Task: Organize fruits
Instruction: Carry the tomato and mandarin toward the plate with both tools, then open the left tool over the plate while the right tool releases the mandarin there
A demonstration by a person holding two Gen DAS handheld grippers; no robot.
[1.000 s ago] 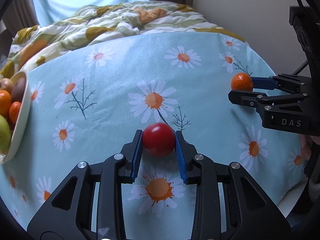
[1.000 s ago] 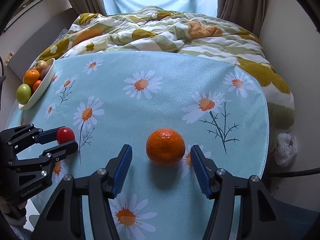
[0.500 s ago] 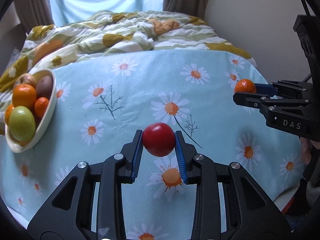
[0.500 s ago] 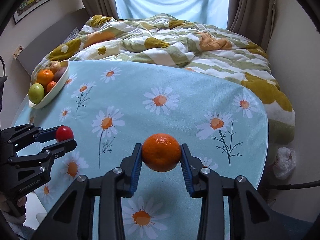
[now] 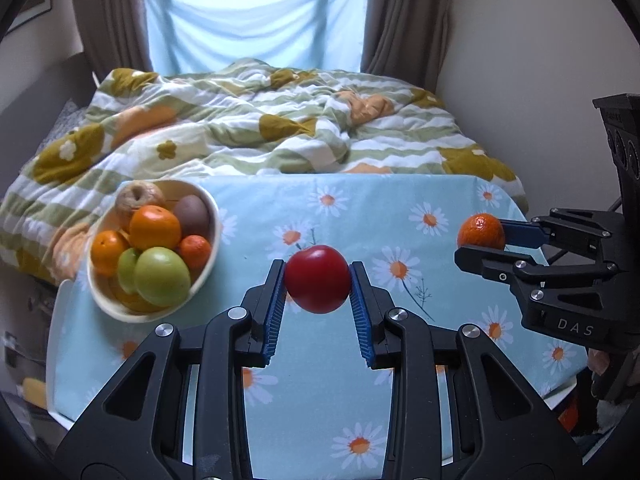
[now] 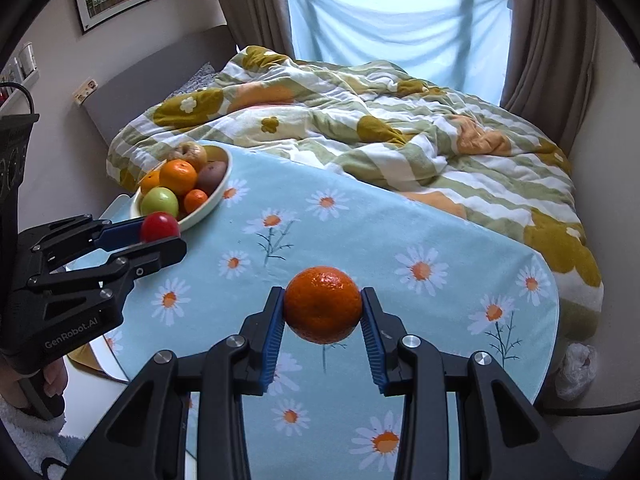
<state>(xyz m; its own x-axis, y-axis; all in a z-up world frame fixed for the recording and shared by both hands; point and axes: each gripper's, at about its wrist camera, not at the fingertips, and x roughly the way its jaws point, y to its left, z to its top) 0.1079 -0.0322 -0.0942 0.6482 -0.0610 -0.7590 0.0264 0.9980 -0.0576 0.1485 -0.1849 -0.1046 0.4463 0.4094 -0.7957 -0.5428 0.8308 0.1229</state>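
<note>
Cream bowl (image 5: 208, 276), at the table's left end on the daisy tablecloth (image 5: 400, 216): three orange citrus, two green apples (image 5: 162, 276), one brown fruit, one pale russet apple; lower layers hidden.

Left gripper (image 5: 318, 285): clenched on one red fruit (image 5: 317, 279), held above the cloth just right of the bowl.

Right gripper (image 6: 323, 306): clamped on one orange (image 6: 323, 304), aloft over the table's right half.

Bed quilt (image 5: 260, 128) behind.

Clamped between the blue pads of the right gripper (image 6: 322, 307): an orange (image 6: 322, 304), seemingly lifted clear of the daisy tablecloth (image 6: 400, 236). Far left of the jaws, the left gripper (image 6: 162, 236) pinching a red fruit (image 6: 159, 227) (just before the fruit bowl (image 6: 218, 194)).
</note>
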